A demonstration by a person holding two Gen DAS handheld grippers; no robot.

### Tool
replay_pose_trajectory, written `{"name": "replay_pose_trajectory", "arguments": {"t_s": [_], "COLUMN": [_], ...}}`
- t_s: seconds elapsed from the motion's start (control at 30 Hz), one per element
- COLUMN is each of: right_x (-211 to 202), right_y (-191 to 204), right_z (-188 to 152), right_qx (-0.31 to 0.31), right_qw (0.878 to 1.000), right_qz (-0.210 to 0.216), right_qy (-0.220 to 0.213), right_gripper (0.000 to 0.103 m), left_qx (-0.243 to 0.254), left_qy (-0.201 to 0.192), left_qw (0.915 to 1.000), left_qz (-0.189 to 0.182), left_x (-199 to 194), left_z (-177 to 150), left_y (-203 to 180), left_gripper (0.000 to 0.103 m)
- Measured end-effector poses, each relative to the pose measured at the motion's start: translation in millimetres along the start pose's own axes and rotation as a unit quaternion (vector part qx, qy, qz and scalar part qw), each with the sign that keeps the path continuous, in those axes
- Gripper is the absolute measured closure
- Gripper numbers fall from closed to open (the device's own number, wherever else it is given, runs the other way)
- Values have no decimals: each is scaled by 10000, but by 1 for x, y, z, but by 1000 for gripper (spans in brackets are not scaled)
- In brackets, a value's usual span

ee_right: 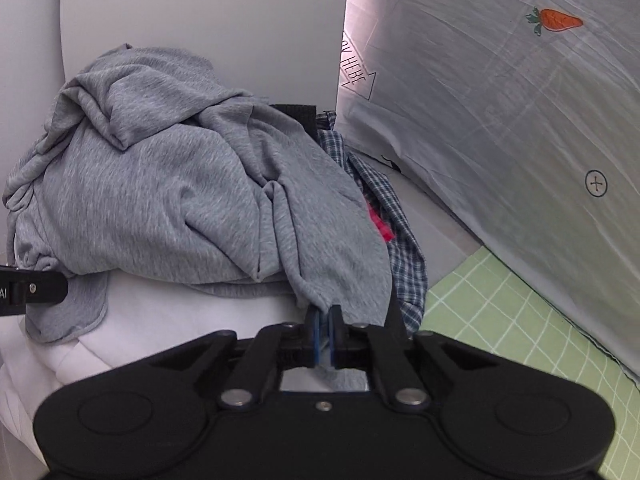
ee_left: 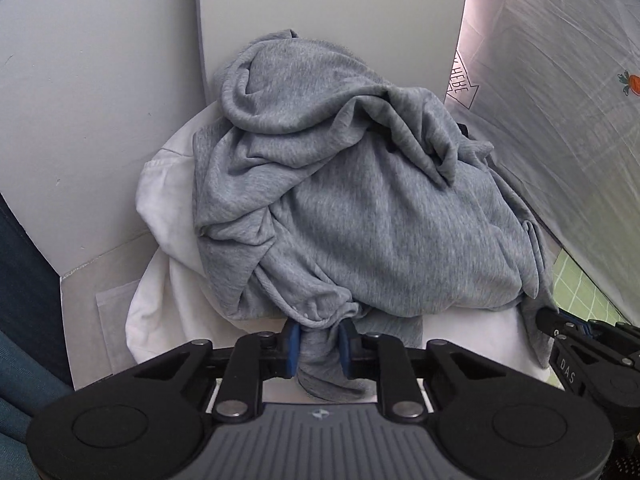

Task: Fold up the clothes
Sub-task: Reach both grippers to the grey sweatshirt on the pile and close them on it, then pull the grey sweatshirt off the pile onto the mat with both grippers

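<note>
Left gripper [ee_left: 318,346]: low at the near edge of the pile, pointing forward into it; its blue-padded fingers [ee_left: 293,344] are part-way closed, pinching a bunched fold of the grey garment [ee_left: 340,208] between them.
Right gripper [ee_right: 324,334]: also low and level, at the right-hand near edge — its fingers [ee_right: 314,330] are pressed almost together, clamped on a thin hem of the same grey cloth.
Grey garment: a crumpled heathered knit heaped high, draped over the rest of the pile and reaching back to the white panel [ee_left: 320,20] behind.
White cloth [ee_left: 168,216]: under the grey piece, showing at its left and front.
Plaid shirt [ee_right: 384,208]: blue checked fabric tucked under the grey garment's right side, with a scrap of red beside it.
Surroundings: a pale sheet with a carrot print [ee_right: 556,20] hangs at right — a green gridded mat [ee_right: 520,320] lies below it.
</note>
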State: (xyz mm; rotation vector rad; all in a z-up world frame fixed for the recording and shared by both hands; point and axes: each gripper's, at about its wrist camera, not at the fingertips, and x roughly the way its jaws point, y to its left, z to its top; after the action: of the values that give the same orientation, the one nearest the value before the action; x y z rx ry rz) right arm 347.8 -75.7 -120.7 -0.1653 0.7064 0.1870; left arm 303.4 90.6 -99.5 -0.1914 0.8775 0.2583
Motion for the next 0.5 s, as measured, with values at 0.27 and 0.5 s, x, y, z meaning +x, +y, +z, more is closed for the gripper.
{"name": "replay_pose_trajectory", "arguments": {"t_s": [0.27,0.5], "right_x": [-49,-89], "right_y": [-45,-83], "right_z": [-21,-53], "right_qx": [85,506], "right_qw": [9960,9945], "right_qz": [-751,-857], "right_qy": [-473,-313], "right_gripper": [101,101], "left_qx": [192,338], "left_qy": [-414,-415], "left_qw": [9989,9981], "left_qz": [66,-320], "left_x": [-41,-74], "left_z": [-9,-27], "left_y": [-13,-35], "left_gripper": [97,98]}}
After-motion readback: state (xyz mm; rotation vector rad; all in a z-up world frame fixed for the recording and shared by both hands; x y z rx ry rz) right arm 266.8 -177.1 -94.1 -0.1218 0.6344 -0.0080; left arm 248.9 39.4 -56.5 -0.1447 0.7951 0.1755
